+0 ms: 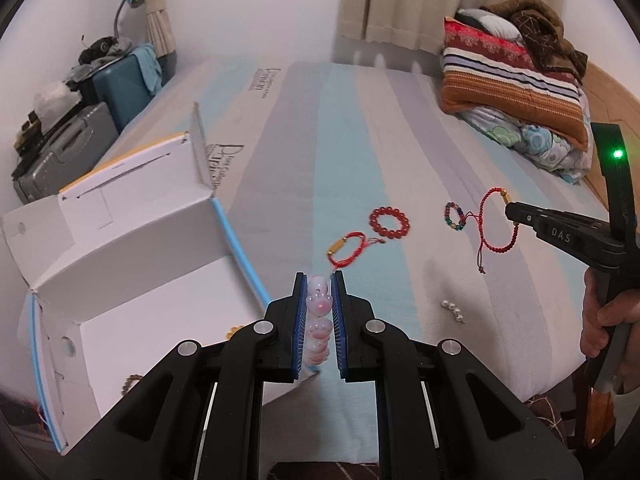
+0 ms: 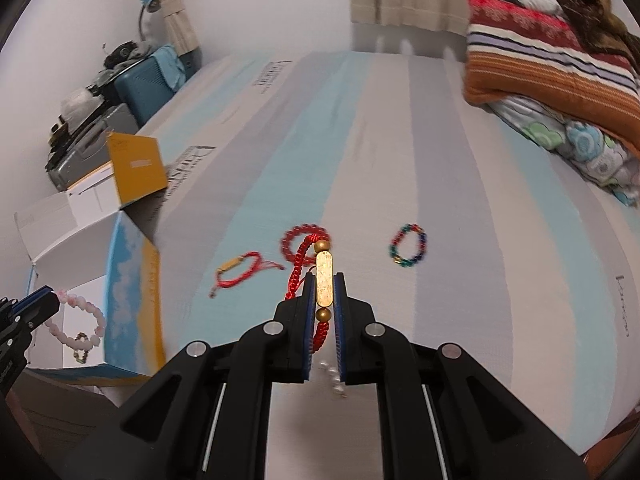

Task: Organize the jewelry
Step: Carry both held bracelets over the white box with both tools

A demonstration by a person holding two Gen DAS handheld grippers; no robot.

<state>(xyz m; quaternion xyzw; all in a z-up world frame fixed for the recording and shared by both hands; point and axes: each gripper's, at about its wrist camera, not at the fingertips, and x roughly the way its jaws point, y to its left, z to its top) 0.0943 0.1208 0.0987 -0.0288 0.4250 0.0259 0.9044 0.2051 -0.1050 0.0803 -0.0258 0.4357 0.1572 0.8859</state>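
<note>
Left gripper [image 1: 319, 300] first, closest in: jaws pinched narrow on a pink bead bracelet [image 1: 318, 320], hanging over the open box [image 1: 132, 280] just to its left, likely for a drop inside. Ahead of it on the bed [image 1: 304, 160] lie a red cord bracelet [image 1: 346, 250] and a red bead bracelet [image 1: 389, 221]. Further right, a multicoloured bead bracelet [image 1: 454, 215]. Right gripper [image 2: 324, 292] is clamped tight on a gold-bar red cord bracelet [image 2: 324, 278], lifted clear of the bed, probably box-bound too.
</note>
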